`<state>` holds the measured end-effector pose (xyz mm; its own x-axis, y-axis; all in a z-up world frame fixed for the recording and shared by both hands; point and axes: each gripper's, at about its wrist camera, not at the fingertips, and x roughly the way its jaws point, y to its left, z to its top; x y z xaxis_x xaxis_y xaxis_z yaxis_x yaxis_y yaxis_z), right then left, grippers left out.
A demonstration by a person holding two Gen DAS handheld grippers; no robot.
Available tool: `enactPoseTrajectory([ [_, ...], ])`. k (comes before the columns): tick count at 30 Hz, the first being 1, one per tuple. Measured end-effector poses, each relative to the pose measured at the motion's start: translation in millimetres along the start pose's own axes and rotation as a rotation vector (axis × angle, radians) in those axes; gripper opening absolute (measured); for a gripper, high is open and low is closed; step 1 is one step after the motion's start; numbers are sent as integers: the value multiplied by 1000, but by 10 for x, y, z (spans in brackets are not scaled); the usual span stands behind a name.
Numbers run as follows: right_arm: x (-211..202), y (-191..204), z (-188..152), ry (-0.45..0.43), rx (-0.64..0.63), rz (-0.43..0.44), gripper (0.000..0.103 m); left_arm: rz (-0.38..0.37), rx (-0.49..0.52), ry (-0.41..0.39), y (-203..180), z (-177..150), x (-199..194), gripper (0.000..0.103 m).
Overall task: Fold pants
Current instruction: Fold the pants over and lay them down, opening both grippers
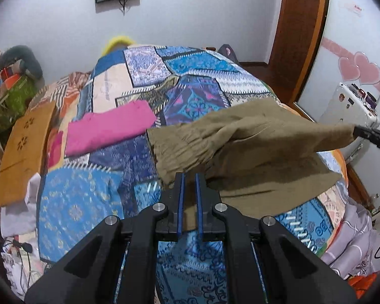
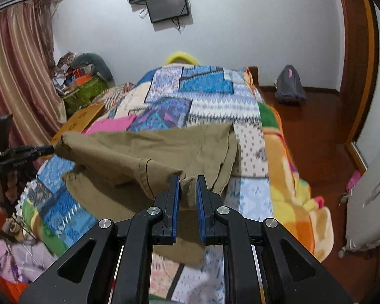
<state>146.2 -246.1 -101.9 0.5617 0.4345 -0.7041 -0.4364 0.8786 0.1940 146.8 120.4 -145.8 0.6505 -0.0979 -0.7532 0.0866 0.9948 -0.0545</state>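
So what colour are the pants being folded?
Olive-khaki pants, plain, no pattern; clearest in the right wrist view.

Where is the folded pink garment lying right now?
In the left wrist view the pink garment lies on the patchwork bedspread, left of the khaki pants and right of the cardboard sheet.

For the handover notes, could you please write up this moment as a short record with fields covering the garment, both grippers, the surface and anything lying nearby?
garment: olive pants, partly lifted, stretched between the two grippers
left gripper: shut on one edge of the pants
right gripper: shut on the opposite edge
surface: bed with patchwork bedspread
nearby: folded pink garment on the bedspread, apart from the pants; cardboard box at the bed's edge
fold status: not yet laid flat
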Motion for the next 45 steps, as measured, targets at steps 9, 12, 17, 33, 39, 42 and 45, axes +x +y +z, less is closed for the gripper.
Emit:
enactPoseTrajectory([
  [9, 251, 45, -459, 106, 8, -21, 12, -7, -114, -13, 211, 5, -158, 8],
  [12, 290, 39, -525, 113, 13, -33, 12, -20, -128, -13, 221, 124, -106, 8],
  [17, 326, 15, -553, 128, 28, -38, 12, -42, -92, -2, 11, 223, 79, 8],
  [33, 35, -97, -588, 180, 42, -97, 17, -12, -74, 97, -106, -328, 477, 21],
  [39, -78, 4, -303, 90, 40, -78, 18, 0, -72, 91, -121, -338, 483, 22],
  [42, 104, 131, -221, 83, 29, -40, 18, 9, -75, 87, -132, -342, 475, 23],
  [45, 378, 232, -296, 136, 27, -4, 18, 23, -74, 83, -131, -355, 461, 28],
])
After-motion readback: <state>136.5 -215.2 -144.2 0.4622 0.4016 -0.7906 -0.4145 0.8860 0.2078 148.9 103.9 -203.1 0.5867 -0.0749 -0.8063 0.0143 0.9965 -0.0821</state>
